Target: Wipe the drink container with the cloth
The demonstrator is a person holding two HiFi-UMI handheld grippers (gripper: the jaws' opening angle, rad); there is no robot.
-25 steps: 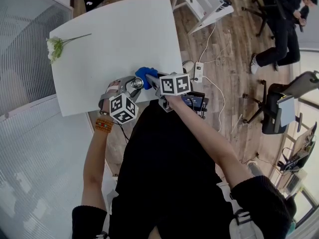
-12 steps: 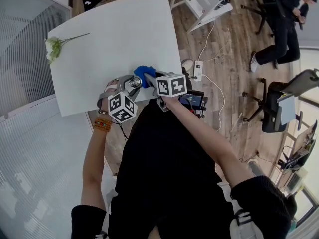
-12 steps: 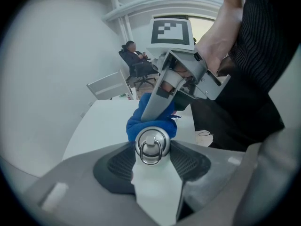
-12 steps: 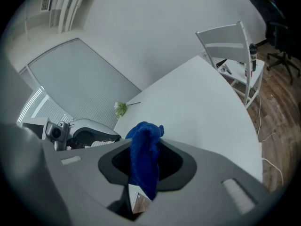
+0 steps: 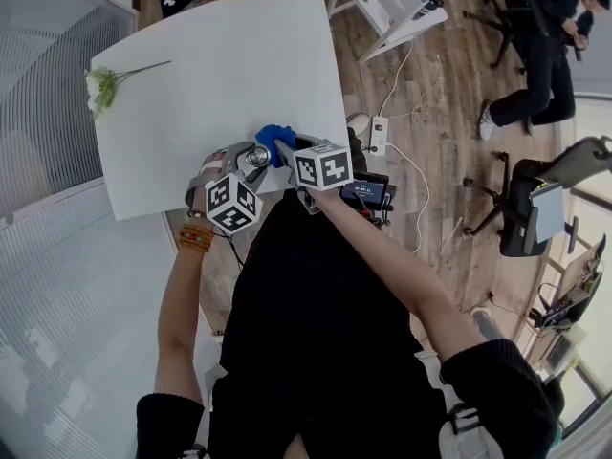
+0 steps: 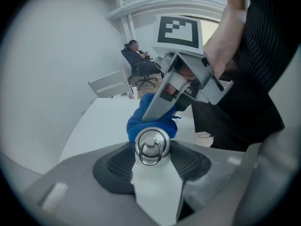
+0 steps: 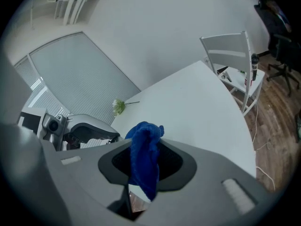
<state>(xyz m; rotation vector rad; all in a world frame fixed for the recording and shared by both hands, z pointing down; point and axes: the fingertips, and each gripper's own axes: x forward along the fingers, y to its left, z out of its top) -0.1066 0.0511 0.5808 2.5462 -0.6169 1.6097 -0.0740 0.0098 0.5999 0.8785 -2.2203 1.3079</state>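
The drink container (image 6: 152,144) is a metal bottle with a ring on its cap, seen end-on between the jaws of my left gripper (image 6: 153,161), which is shut on it. In the head view its cap (image 5: 256,157) shows at the near table edge. My right gripper (image 7: 143,173) is shut on a blue cloth (image 7: 145,159). The blue cloth (image 5: 274,141) presses against the container's cap side, just behind it in the left gripper view. The container's body is hidden by the jaws.
A white table (image 5: 220,75) spreads ahead, with a white flower (image 5: 101,85) at its far left corner. A white chair (image 7: 233,60) stands past the table's right edge. A person sits on an office chair (image 6: 138,62) in the background. Cables and a power strip (image 5: 382,137) lie on the wood floor.
Both grippers have shifted slightly left and up along the table's near edge, with the cloth still against the container's cap.
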